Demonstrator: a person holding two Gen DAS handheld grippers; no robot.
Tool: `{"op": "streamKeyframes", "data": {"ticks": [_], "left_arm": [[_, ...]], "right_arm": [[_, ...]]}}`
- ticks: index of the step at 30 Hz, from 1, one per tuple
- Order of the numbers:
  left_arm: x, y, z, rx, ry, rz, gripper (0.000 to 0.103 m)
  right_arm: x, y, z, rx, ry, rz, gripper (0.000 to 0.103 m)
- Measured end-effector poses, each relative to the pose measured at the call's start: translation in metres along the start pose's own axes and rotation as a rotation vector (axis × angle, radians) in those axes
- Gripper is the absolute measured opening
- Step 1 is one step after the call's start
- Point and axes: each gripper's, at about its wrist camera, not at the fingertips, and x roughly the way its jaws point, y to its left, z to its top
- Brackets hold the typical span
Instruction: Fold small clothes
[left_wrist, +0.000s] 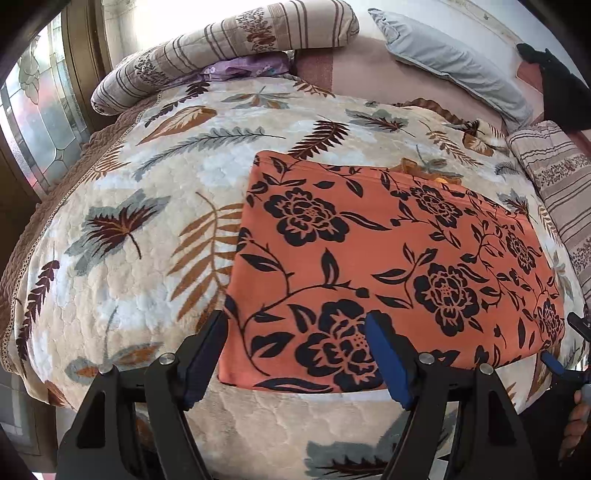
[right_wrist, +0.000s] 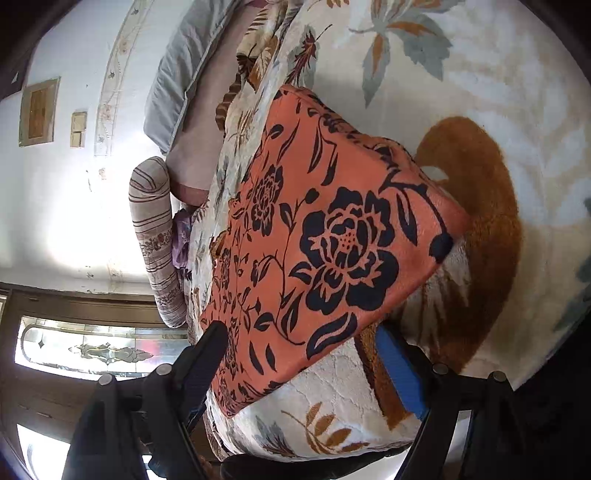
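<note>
- The orange floral garment (left_wrist: 388, 266) lies folded flat on the leaf-patterned blanket (left_wrist: 140, 229).
- Left gripper (left_wrist: 295, 354) fingers wide, holding nothing.
- Right gripper (right_wrist: 303, 365) fingers wide, empty.

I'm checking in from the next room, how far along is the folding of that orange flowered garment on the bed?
Done: the orange flowered garment lies flat on the leaf-print blanket as a neat rectangle.
In hand: nothing. The left tongs and right tongs both stand open near its corners, gripping no cloth.
Left: whether another fold is needed cannot be told.
</note>
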Motion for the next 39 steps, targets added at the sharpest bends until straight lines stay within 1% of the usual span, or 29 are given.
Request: {"op": "streamKeyframes", "data": {"ticks": [5, 9, 18, 23, 25, 27, 28, 29, 30, 31, 32, 34, 37, 39], "left_arm": [[0.003, -0.014, 0.0, 0.028, 0.007, -0.003, 0.077], [0.005, -0.017, 0.002, 0.032, 0.006, -0.008, 0.077], [0.009, -0.023, 0.007, 0.035, 0.01, -0.007, 0.077], [0.012, -0.036, 0.018, 0.033, -0.019, -0.047, 0.077], [0.02, -0.049, 0.021, 0.058, -0.015, -0.062, 0.077], [0.044, -0.062, 0.02, 0.101, 0.031, -0.069, 0.08], [0.06, -0.066, 0.017, 0.117, 0.071, -0.041, 0.08], [0.069, -0.069, 0.013, 0.128, 0.075, -0.013, 0.083], [0.066, -0.072, 0.012, 0.14, 0.03, 0.002, 0.085], [0.065, -0.075, 0.012, 0.15, 0.032, 0.02, 0.085], [0.063, -0.077, 0.013, 0.151, 0.042, 0.024, 0.085], [0.057, -0.075, 0.016, 0.144, 0.05, 0.018, 0.085], [0.037, -0.072, 0.019, 0.117, -0.014, 0.01, 0.085], [0.035, -0.075, 0.017, 0.117, -0.028, 0.002, 0.085]], "right_arm": [[-0.006, -0.004, 0.011, 0.019, -0.051, -0.012, 0.084], [-0.011, -0.007, 0.023, 0.033, -0.084, -0.018, 0.084], [-0.013, -0.002, 0.037, 0.036, -0.117, -0.02, 0.085], [-0.01, -0.001, 0.041, 0.031, -0.126, -0.024, 0.086], [-0.008, 0.004, 0.043, 0.001, -0.126, -0.035, 0.085], [-0.003, 0.008, 0.044, -0.021, -0.116, -0.064, 0.082], [0.0, 0.009, 0.045, -0.03, -0.11, -0.076, 0.074], [0.003, 0.01, 0.046, -0.044, -0.102, -0.096, 0.057], [0.007, 0.012, 0.047, -0.06, -0.086, -0.111, 0.043], [0.011, 0.013, 0.048, -0.075, -0.063, -0.121, 0.019], [0.013, 0.02, 0.047, -0.118, -0.048, -0.147, 0.017], [0.009, 0.038, 0.04, -0.217, -0.066, -0.191, 0.012], [-0.011, 0.074, 0.025, -0.36, -0.148, -0.226, 0.01], [-0.016, 0.078, 0.021, -0.397, -0.166, -0.266, 0.01]]}}
